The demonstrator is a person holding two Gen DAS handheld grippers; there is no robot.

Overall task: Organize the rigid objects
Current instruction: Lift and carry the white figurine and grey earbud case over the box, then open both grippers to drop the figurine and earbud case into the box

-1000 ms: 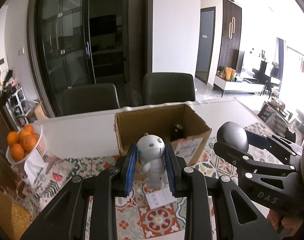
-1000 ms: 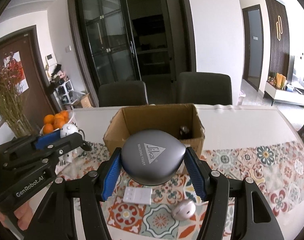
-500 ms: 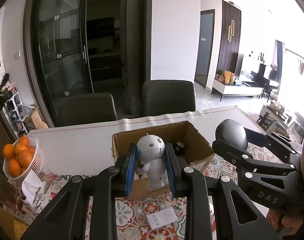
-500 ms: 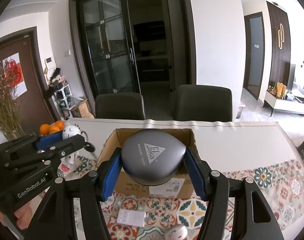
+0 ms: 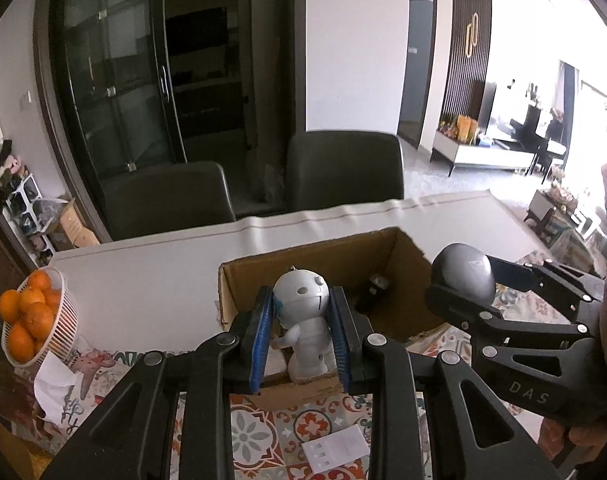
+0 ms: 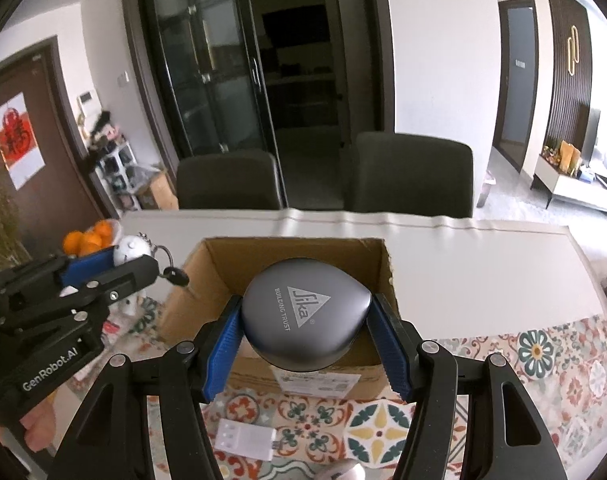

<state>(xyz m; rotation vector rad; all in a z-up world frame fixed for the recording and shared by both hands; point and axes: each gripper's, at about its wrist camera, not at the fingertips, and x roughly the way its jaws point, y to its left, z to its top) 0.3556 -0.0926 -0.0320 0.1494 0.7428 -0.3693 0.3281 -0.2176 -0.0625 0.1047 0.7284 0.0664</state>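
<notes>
From the left wrist, my left claw (image 5: 302,334) is clamped on the figurine (image 5: 305,322), pads on either side of its round head and upper body, holding it upright over the near wall of the box (image 5: 407,248); it looks like light, hard, smooth plastic, so I judge the head the surest hold. From the right wrist, my right claw (image 6: 306,344) grips the grey case (image 6: 305,320) across its widest part, over the box's open top; its rounded, glossy shell looks stiff but slippery, likely to squirt out if squeezed off-centre.
</notes>
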